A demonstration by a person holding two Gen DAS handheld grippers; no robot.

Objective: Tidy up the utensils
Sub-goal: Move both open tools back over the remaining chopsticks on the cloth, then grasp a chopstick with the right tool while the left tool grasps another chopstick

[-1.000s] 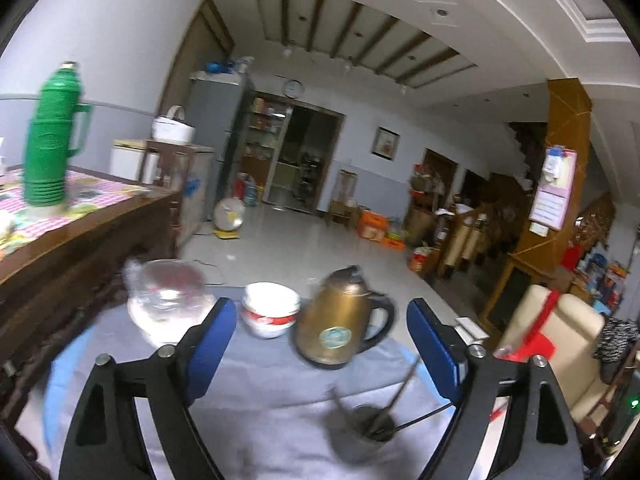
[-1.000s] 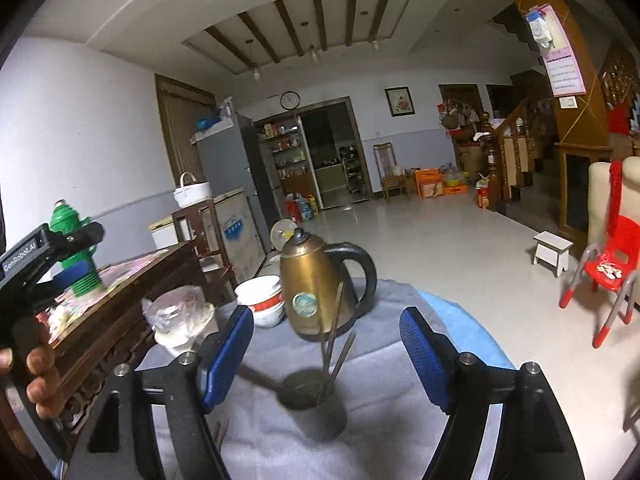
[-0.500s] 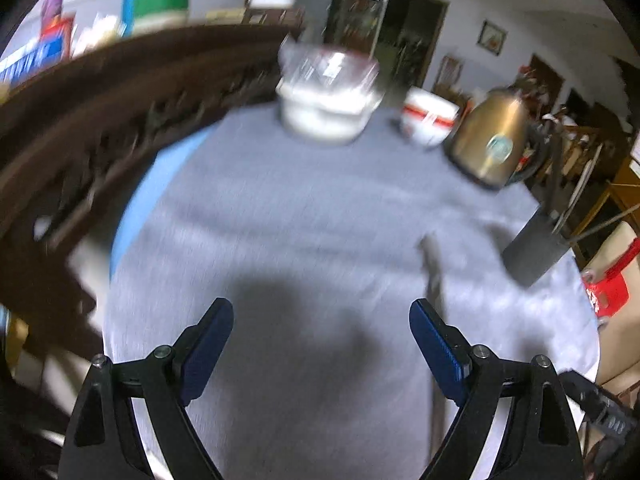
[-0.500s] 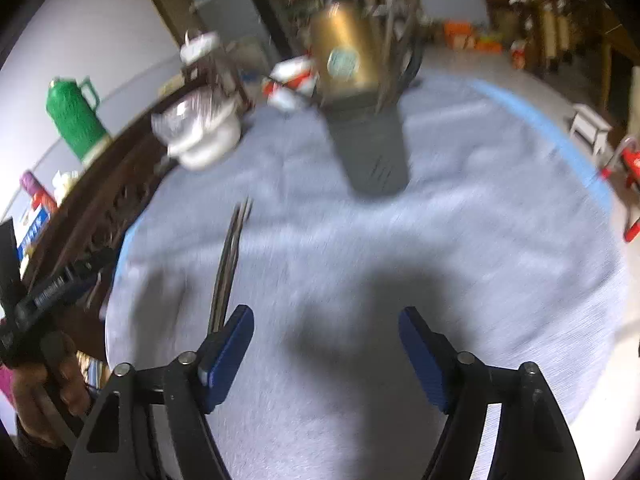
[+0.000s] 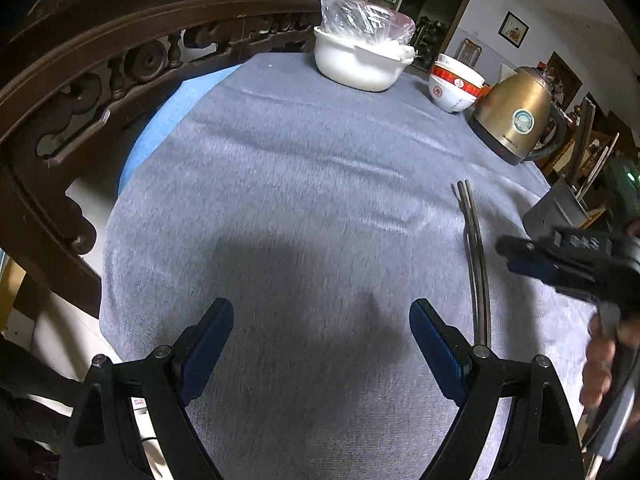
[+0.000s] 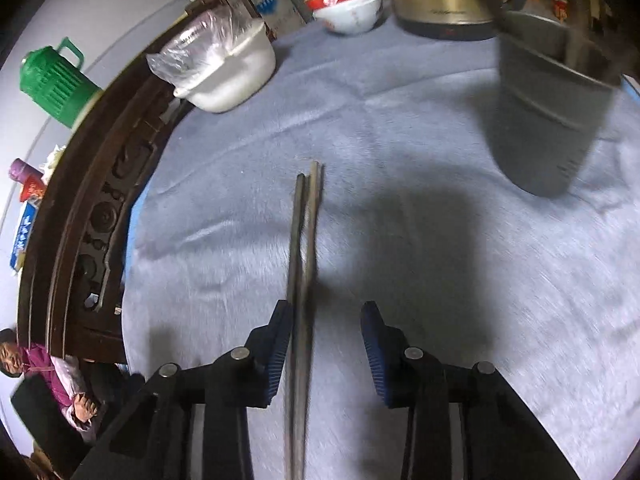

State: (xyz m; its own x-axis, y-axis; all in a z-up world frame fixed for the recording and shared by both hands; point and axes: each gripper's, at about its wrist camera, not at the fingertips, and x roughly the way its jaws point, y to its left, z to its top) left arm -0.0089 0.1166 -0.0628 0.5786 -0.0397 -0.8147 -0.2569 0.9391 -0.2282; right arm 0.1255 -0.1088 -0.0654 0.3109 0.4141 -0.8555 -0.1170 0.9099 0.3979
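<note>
A pair of metal chopsticks (image 6: pixel 305 240) lies flat on the grey tablecloth (image 6: pixel 440 300); it also shows in the left wrist view (image 5: pixel 477 248). My right gripper (image 6: pixel 326 316) is open, low over the cloth, with the chopsticks running between its fingers close to the left pad (image 6: pixel 280 336). It shows from the side in the left wrist view (image 5: pixel 520 258). A dark grey utensil holder (image 6: pixel 548 120) with chopsticks in it stands at the far right. My left gripper (image 5: pixel 322 320) is open and empty over bare cloth, left of the chopsticks.
A gold kettle (image 5: pixel 516 116), stacked red-and-white bowls (image 5: pixel 454 84) and a white pot with a plastic bag (image 5: pixel 360 52) stand at the table's far side. A carved dark wooden sideboard (image 5: pixel 80 80) runs along the left. A green thermos (image 6: pixel 56 80) stands on it.
Both grippers tilted down from looking across the room to looking at the cloth. The right gripper came down over the chopsticks and its fingers narrowed around them.
</note>
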